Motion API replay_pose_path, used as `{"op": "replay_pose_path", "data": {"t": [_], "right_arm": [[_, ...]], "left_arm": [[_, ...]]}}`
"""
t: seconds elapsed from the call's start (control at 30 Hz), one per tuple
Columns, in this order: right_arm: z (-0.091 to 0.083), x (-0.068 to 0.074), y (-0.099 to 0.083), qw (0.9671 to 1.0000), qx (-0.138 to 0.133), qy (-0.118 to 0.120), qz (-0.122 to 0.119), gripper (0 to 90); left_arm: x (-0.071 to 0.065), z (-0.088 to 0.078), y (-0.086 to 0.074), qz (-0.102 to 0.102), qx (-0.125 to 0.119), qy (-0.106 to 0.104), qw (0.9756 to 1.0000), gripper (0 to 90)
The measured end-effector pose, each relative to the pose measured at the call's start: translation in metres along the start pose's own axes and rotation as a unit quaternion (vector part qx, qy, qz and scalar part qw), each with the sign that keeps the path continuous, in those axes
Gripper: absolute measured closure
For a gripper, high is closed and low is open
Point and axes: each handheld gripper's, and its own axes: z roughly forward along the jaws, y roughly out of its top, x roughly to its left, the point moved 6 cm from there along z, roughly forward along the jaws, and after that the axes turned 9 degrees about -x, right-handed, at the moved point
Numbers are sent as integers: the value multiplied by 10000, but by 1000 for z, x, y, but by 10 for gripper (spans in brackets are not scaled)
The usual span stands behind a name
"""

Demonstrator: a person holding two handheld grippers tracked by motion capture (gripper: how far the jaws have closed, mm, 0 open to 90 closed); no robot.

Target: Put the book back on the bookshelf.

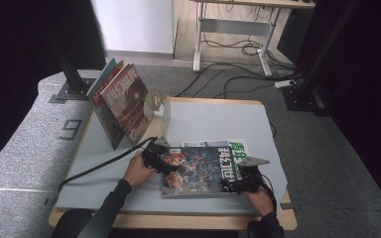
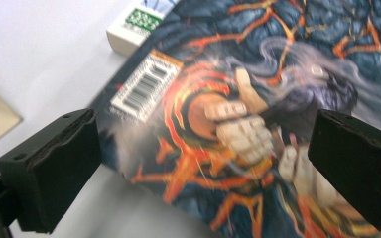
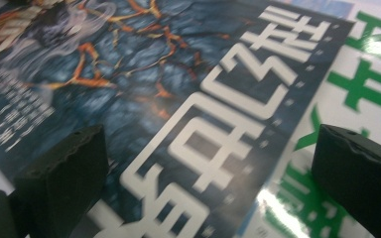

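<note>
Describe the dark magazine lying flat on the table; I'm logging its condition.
The dark magazine lies flat and closed on a green-and-white one. Its glossy blue-black cover shows orange lava cracks, a fist, large white characters and a barcode. The left tool and right tool, both open, sit at its opposite ends.

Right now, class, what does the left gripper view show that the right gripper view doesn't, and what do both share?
Left gripper view alone: the barcode at the dark magazine's corner, and its fiery fist artwork.
Right gripper view alone: the large white title characters, with the green-lettered magazine underneath.
Both: the same dark lava-patterned cover, framed by open tongs.
</note>
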Motion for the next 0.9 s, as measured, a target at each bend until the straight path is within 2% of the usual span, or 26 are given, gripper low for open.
{"op": "replay_pose_path", "data": {"t": [0.2,0.27,0.37,0.47,0.5,0.63,0.77,0.9], "right_arm": [[-7,11,-7,9999,-3,71,-76,0],[-9,14,-9,9999,-5,77,-88,0],[-13,17,-11,9999,-10,81,-116,0],[-15,19,-13,9998,-2,80,-154,0],[-16,20,-14,9998,0,79,-167,0],[-17,23,-16,9996,41,49,-292,0],[-15,24,-17,9986,146,-58,-508,0],[-16,21,-16,9986,135,-55,-500,0]], "left_arm": [[7,10,9,31,26,-9,10000,6],[9,13,11,-7,-6,-62,10000,10],[11,19,13,-13,68,-80,9999,14],[14,24,10,-111,126,-158,9997,11],[14,25,10,-163,110,-171,9997,6],[13,23,11,-166,126,-113,9997,14],[12,23,10,-237,180,-75,9995,14],[9,19,8,-241,271,-100,9993,14]]}}
